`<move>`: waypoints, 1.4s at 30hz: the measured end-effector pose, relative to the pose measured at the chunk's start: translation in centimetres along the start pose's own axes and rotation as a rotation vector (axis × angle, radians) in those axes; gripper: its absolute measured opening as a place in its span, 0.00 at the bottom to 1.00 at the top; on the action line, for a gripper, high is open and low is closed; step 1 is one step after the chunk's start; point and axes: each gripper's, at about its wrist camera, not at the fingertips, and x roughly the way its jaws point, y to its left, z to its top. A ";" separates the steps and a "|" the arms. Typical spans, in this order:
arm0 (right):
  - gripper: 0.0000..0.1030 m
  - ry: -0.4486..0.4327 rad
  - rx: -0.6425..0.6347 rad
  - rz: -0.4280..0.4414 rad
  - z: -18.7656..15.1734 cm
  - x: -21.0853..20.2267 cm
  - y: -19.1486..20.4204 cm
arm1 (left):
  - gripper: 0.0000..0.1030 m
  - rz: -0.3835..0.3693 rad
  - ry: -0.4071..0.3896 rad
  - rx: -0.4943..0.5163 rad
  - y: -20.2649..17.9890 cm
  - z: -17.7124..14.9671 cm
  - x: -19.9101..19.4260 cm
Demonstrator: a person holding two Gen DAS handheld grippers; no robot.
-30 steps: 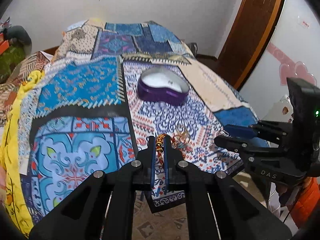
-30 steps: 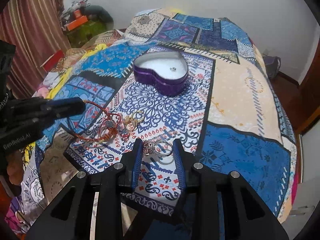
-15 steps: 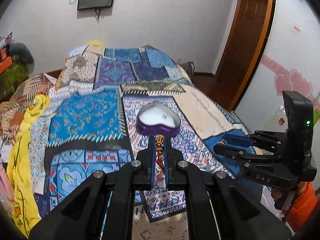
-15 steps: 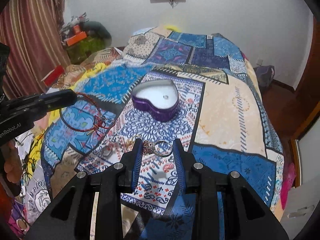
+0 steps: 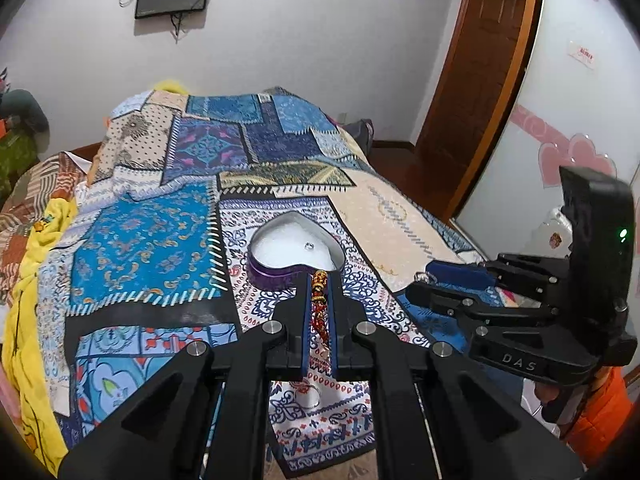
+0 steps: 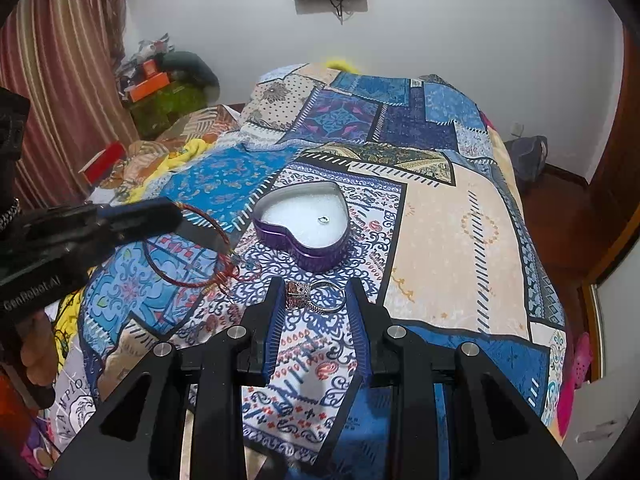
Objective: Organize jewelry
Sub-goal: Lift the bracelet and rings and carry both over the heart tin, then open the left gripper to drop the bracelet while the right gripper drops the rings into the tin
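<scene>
Left gripper [image 5: 320, 280]: jaws nearly together, pinching a red beaded bracelet [image 6: 188, 250]; its loop hangs free below the tips, off the bedspread [image 6: 452, 216]. Right gripper [image 6: 316, 296]: jaws narrowly parted, clamped on a silver ring [image 6: 320, 296] with a stone cluster against the left finger. Purple heart-shaped tin [image 6: 304, 224] sits open on the bedspread just ahead of both grippers' tips; a small ring [image 6: 323, 220] lies on its white lining. Another ring [image 5: 308, 394] lies on the bedspread beneath the left gripper's fingers.

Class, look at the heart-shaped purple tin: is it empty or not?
Not empty. The lidless tin holds one small silver ring lying on its white lining.
</scene>
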 end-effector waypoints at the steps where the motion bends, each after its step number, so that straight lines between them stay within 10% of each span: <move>1: 0.27 0.005 0.004 -0.002 0.1 0.4 -0.1 | 0.05 0.005 0.017 -0.001 0.2 -0.1 0.8; 19: 0.27 0.061 0.008 0.002 0.2 3.4 -1.4 | 0.06 0.151 0.188 0.011 4.3 -3.1 8.3; 42: 0.27 0.068 -0.026 0.045 4.3 6.5 -2.1 | 0.06 -0.022 0.142 0.068 3.7 4.4 10.8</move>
